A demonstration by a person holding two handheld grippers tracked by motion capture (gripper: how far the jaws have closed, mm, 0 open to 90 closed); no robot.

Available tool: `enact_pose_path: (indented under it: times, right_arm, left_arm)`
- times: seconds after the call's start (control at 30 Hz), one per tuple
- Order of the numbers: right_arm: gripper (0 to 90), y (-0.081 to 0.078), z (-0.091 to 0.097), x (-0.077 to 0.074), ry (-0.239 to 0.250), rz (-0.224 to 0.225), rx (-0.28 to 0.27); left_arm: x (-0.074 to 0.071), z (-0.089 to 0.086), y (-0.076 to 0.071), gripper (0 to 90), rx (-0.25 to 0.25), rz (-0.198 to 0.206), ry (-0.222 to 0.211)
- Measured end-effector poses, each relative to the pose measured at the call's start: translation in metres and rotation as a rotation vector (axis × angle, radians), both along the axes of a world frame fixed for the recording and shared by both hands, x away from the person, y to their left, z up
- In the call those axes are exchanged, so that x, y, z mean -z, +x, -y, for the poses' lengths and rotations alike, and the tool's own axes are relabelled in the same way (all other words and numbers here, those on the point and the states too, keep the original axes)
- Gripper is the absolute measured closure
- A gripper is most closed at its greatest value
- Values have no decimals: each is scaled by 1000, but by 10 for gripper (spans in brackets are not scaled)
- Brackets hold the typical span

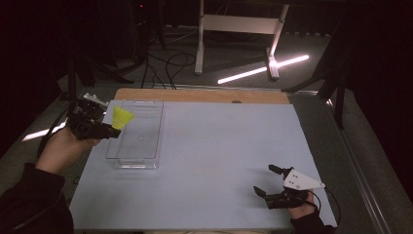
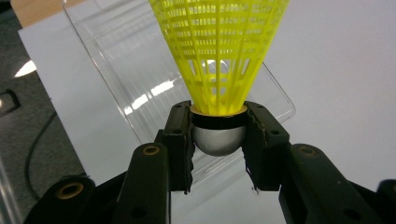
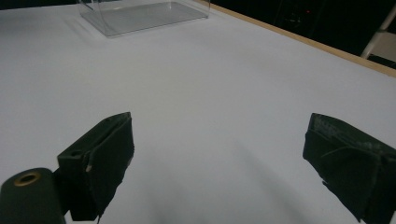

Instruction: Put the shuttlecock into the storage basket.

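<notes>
Left gripper (image 1: 116, 130) in my left hand (image 1: 63, 148), at table's far left edge, jaws clamped on shuttlecock (image 2: 219, 70) base, pointing right. Right gripper (image 1: 268, 181) low at near right, in my right hand (image 1: 303, 212), jaws spread wide, nothing between, pointing left. Dark sleeves on both forearms.

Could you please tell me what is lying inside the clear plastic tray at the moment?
Nothing lies in the clear plastic tray. The yellow shuttlecock, clamped in the left gripper, hangs above its left edge, covering part of the floor.
</notes>
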State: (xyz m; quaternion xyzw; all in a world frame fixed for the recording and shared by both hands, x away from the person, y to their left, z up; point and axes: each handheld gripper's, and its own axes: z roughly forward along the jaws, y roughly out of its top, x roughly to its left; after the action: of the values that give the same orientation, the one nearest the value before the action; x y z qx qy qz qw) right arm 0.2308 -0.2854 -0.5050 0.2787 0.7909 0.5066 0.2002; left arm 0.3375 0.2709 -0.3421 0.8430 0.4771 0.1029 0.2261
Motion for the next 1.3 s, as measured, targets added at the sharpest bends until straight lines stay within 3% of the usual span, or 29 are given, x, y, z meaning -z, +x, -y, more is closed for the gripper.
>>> enact_pose_path:
  times: [0.1,0.23,0.63,0.97,1.3]
  right_arm:
    - [88,0,0,0,-1,-2,-2]
    - [88,0,0,0,-2,0,-4]
    - [88,0,0,0,-2,-1,-7]
    - [88,0,0,0,-4,-4,-7]
    - [89,1,0,1,-5,-5,-10]
  left_arm:
    - [5,-4,-2,657,-11,14,-15]
    - [14,-6,-4,656,-17,36,8]
    - [50,-14,-3,657,13,13,6]
    - [75,-20,4,656,8,-48,30]
    - [88,-18,8,655,18,-96,62]
